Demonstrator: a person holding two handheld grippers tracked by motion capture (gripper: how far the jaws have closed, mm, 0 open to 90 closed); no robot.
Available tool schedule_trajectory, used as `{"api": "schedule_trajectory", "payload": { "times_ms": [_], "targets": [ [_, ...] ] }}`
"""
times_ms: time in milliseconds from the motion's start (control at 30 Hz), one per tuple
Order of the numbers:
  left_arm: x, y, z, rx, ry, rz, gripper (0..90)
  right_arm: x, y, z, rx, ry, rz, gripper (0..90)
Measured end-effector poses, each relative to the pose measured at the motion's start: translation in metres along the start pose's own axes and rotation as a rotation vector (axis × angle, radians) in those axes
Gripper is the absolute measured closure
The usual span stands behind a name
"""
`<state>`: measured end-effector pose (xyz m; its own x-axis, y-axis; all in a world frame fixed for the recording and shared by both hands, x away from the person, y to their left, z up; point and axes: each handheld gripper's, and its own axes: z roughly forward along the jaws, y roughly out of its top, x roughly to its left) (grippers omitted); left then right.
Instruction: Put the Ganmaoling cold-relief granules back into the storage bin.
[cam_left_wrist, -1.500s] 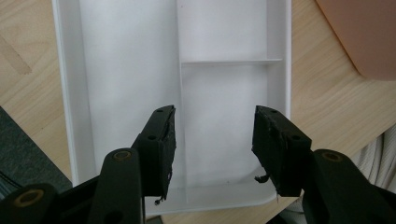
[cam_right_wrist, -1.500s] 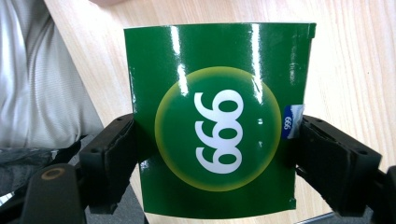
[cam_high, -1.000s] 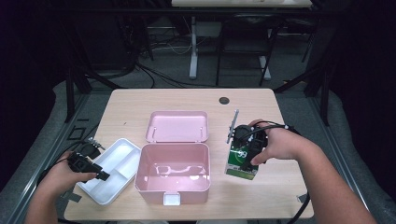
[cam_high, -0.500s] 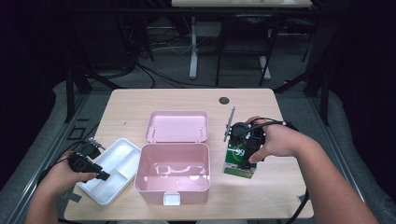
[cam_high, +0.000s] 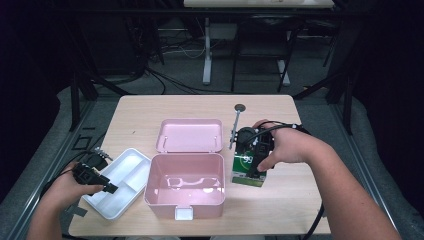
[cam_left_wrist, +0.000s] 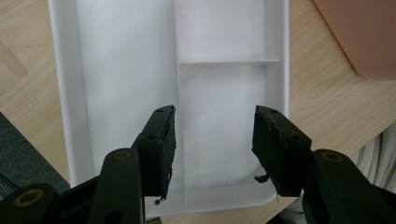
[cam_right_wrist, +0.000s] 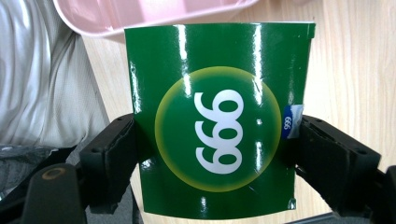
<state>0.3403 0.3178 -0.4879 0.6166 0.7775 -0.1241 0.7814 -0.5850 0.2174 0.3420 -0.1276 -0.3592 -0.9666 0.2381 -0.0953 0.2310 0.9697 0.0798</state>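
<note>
A green box (cam_right_wrist: 217, 119) marked 999 stands clamped in my right gripper (cam_high: 250, 152) toward the table's (cam_high: 300, 210) right edge, just beside the open pink case (cam_high: 185, 182). My left gripper (cam_left_wrist: 212, 140), jaws apart, hangs over the white tray (cam_left_wrist: 126, 70) near the front-left corner.

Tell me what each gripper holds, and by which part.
The right gripper clamps the green box by its two side edges. The left gripper is open over the white tray, holding nothing.

right gripper (cam_high: 248, 159) on green box (cam_high: 246, 169) beside open pink case (cam_high: 185, 186)
</note>
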Motion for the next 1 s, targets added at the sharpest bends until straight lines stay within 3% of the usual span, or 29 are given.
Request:
{"api": "schedule_trajectory", "payload": {
  "times_ms": [333,1000],
  "targets": [
    [0.0,0.0,0.001,0.0,-0.001,0.001,49.4,0.007,0.028,-0.007,-0.004,0.011,-0.057,17.7],
    [-0.001,0.001,0.003,0.0,-0.003,0.006,49.4,0.023,0.077,-0.003,-0.015,0.031,-0.158,17.6]
  ]
}}
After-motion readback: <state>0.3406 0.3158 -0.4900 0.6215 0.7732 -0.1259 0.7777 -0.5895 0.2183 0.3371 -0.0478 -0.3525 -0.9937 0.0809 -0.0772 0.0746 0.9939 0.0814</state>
